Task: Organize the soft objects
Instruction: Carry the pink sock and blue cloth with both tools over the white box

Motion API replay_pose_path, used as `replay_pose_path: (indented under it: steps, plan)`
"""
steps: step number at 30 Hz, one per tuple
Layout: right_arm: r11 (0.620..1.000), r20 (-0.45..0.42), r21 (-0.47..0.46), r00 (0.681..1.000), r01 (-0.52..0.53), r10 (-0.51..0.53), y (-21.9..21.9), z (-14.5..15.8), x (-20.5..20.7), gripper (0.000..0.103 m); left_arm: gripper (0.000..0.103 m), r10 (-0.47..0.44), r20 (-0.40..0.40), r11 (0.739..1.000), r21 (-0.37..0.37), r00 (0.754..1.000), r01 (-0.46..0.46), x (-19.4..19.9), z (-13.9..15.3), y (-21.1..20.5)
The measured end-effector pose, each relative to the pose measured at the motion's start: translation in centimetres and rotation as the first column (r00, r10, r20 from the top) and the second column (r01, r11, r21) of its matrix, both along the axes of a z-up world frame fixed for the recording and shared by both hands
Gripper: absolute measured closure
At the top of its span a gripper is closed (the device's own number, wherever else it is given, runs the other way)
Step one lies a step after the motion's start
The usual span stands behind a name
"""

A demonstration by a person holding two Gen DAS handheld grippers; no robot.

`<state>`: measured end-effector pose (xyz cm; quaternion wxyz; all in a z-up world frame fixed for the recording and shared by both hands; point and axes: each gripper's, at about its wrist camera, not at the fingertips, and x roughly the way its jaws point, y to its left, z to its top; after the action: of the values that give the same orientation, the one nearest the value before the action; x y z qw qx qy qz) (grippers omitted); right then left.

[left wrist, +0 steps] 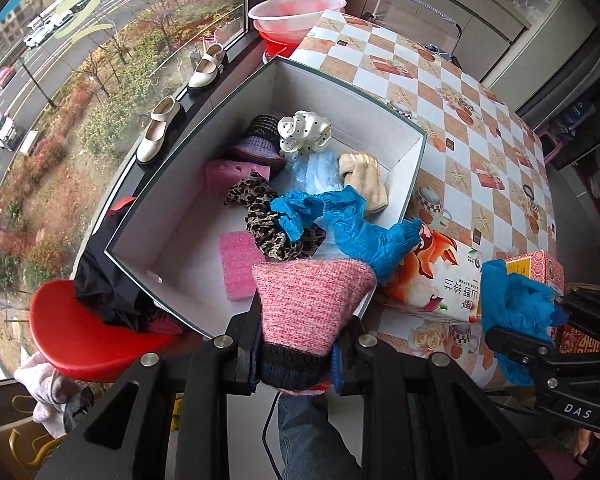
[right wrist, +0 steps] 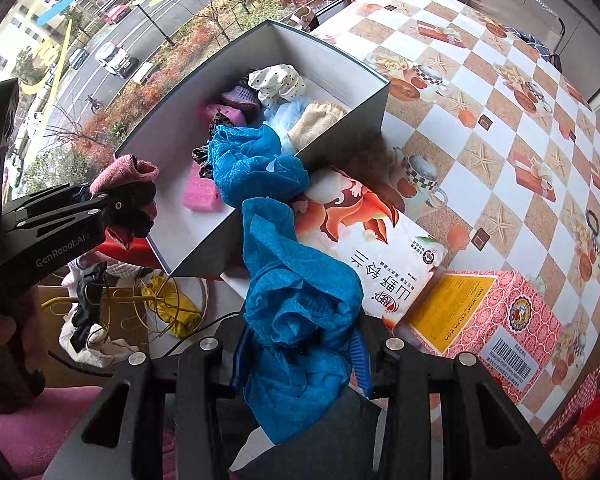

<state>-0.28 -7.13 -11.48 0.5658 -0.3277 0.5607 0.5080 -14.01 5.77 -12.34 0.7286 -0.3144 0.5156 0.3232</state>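
An open white box stands on the table's left side by the window. Inside lie a dotted scrunchie, a leopard scrunchie, pink sponges, a beige sock and a purple knit piece. A blue crinkled cover hangs over the box's near wall. My left gripper is shut on a pink knit sock with a dark cuff, at the box's near corner. To its right my right gripper is shut on a second blue crinkled cover, beside the box.
A flower-printed tissue pack and a red patterned carton lie on the checkered tablecloth right of the box. A red stool with dark cloth stands below left. Shoes line the windowsill; basins stand behind.
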Motion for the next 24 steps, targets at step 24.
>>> replay_pose_path:
  steps: [24]
  plan:
    - [0.994, -0.014, 0.015, 0.994, -0.107, 0.107, 5.4, 0.6, -1.0, 0.061, 0.075, 0.083, -0.015, 0.996, -0.020, 0.996, -0.083, -0.8, -0.8, 1.9]
